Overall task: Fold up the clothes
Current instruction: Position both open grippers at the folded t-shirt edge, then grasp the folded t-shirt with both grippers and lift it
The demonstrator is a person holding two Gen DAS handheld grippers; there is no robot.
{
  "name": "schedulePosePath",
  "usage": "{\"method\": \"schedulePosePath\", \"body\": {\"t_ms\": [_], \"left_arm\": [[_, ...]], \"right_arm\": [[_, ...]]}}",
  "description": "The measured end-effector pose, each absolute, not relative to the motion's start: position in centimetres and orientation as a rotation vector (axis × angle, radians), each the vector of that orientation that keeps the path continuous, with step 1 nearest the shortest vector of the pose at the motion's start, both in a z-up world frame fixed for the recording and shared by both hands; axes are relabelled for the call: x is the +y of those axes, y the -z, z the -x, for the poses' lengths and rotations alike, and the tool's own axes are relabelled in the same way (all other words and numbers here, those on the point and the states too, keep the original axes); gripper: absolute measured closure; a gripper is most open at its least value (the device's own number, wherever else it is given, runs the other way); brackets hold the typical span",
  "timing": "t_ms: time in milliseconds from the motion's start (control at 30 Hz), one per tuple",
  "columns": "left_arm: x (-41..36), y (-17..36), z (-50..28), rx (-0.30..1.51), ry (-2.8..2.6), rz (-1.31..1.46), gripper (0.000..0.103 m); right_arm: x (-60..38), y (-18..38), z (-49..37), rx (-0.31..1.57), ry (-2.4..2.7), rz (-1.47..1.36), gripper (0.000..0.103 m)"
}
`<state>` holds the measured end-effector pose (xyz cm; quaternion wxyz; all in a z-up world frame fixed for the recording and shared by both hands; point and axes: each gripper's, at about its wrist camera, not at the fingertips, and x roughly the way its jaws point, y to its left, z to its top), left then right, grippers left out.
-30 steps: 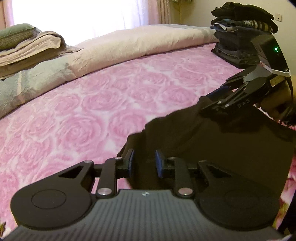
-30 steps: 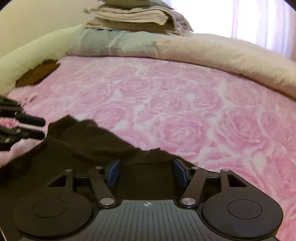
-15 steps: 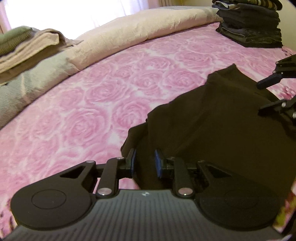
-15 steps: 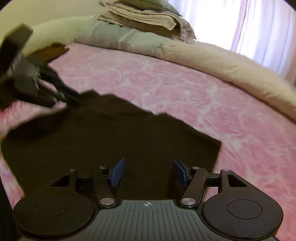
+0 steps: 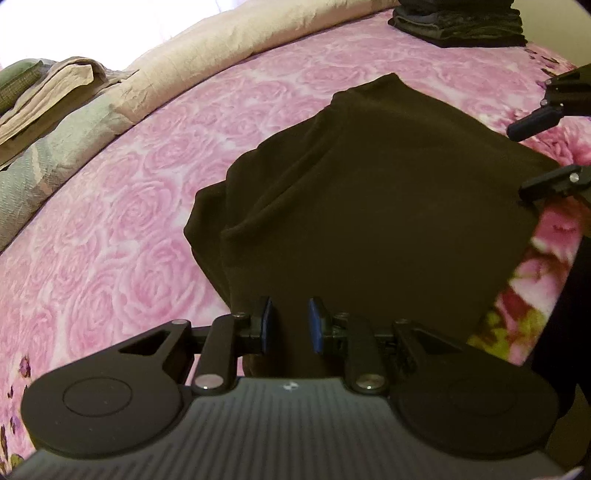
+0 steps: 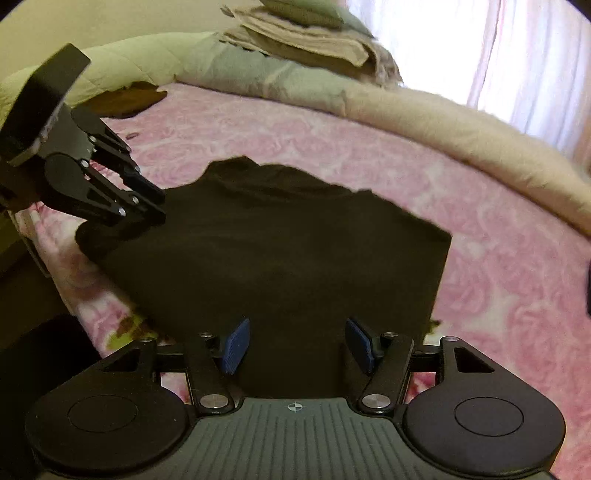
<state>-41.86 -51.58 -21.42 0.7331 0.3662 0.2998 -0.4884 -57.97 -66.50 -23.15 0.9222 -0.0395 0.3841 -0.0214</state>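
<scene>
Dark brown garment [image 5: 376, 206] lying in a flat squarish shape on pink rose bed [image 5: 122, 236], mid-fold by the look. Left gripper [image 5: 288, 325] at 6 o'clock, jaws narrow w/ cloth between, prob. pinched. Right gripper [image 6: 295, 345] wide apart, holding nothing. Folded dark stack [image 5: 458, 22] at 1 o'clock. Next: maybe grab an edge & fold over, keeping corners lined up.
</scene>
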Motion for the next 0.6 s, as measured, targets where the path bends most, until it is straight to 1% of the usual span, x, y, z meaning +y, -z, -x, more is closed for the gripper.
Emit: {"method": "schedulePosePath", "body": {"t_ms": [133, 300, 333, 367, 400, 533, 600], "left_arm": [[-50.9, 21.1, 42.5, 0.646, 1.076, -0.812, 0.083], [-50.1, 20.9, 43.3, 0.624, 1.08, -0.829, 0.083], [-50.0, 20.8, 43.5, 0.619, 1.081, -0.833, 0.083], [-49.9, 20.8, 43.6, 0.614, 1.081, -0.837, 0.083], [-49.8, 20.8, 43.8, 0.61, 1.081, -0.841, 0.083], [-49.2, 20.5, 44.5, 0.578, 1.087, -0.858, 0.083], [-48.6, 20.1, 45.5, 0.517, 1.104, -0.871, 0.078]], "right_arm": [[-65.8, 22.9, 59.3, 0.791, 0.058, 0.13, 0.042], [-64.5, 23.0, 60.9, 0.786, 0.1, 0.272, 0.041], [-64.3, 23.1, 61.1, 0.787, 0.102, 0.296, 0.037], [-64.1, 23.2, 61.3, 0.781, 0.103, 0.317, 0.021], [-63.9, 23.3, 61.6, 0.772, 0.103, 0.336, 0.017], [-63.0, 23.8, 61.8, 0.762, 0.086, 0.392, 0.017], [-62.3, 24.2, 61.7, 0.754, 0.074, 0.446, 0.017]]}}
